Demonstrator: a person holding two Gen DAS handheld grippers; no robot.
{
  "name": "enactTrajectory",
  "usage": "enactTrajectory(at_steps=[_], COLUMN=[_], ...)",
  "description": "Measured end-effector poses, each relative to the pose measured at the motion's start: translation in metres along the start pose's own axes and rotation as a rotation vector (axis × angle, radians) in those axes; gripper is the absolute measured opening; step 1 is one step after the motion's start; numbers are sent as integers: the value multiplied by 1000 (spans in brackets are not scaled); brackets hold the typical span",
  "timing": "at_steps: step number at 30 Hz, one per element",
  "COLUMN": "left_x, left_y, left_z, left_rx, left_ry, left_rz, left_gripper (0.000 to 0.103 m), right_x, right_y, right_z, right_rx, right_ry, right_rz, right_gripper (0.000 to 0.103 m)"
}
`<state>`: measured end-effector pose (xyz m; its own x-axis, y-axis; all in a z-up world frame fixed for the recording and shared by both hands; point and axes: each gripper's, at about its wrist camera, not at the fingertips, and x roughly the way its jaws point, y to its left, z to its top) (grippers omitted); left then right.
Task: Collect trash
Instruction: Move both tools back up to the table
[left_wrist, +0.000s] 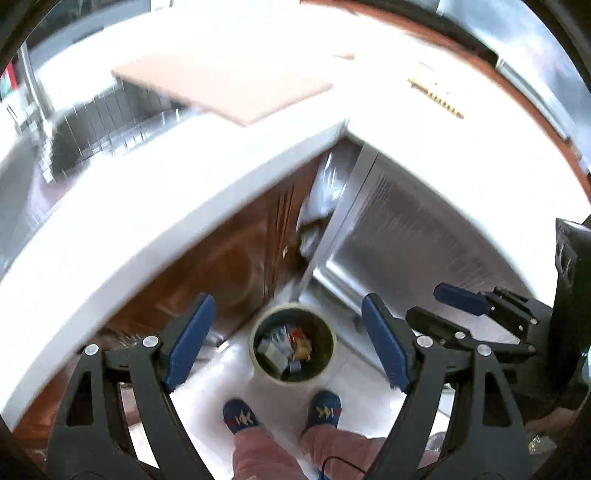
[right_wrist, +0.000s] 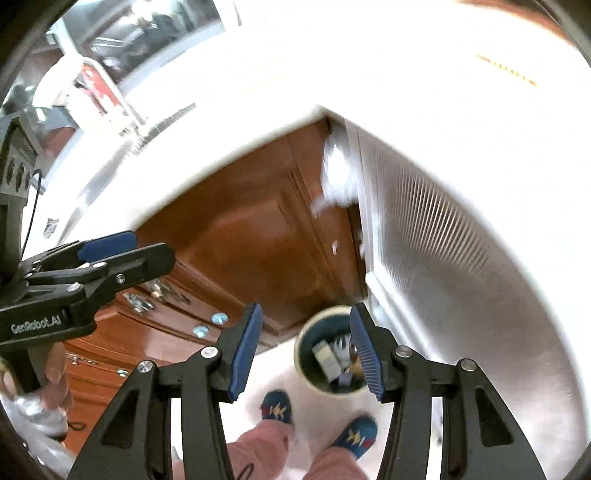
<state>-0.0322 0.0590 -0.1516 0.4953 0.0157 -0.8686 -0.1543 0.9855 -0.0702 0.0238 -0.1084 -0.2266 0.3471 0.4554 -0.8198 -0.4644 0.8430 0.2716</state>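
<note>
A round trash bin (left_wrist: 293, 343) with a cream rim stands on the white floor by the cabinet corner, holding several wrappers and scraps. My left gripper (left_wrist: 288, 341) is open and empty, high above the bin. My right gripper (right_wrist: 306, 349) is open and empty too, above the bin (right_wrist: 327, 363), whose right side is behind one finger. The right gripper shows at the right of the left wrist view (left_wrist: 439, 306). The left gripper shows at the left of the right wrist view (right_wrist: 144, 247).
A white countertop (left_wrist: 147, 206) curves around an inner corner, with a sink (left_wrist: 96, 136) and a brown cutting board (left_wrist: 225, 86). Brown wooden cabinets (right_wrist: 236, 240) and a steel appliance front (left_wrist: 424, 236) stand below. The person's blue slippers (left_wrist: 242, 415) are beside the bin.
</note>
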Motion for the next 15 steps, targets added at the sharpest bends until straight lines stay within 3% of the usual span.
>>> enactTrajectory(at_steps=[8, 15], left_x=[-67, -90], left_y=[-36, -95], left_z=[57, 112], left_rx=[7, 83], left_ry=[-149, -234], left_rz=[-21, -63], left_gripper=[81, 82], right_x=[-99, -171], right_y=[-15, -72], right_z=[57, 89], right_rx=[-31, 41], right_ry=[-189, -310], right_rz=[-22, -84], right_gripper=[55, 55])
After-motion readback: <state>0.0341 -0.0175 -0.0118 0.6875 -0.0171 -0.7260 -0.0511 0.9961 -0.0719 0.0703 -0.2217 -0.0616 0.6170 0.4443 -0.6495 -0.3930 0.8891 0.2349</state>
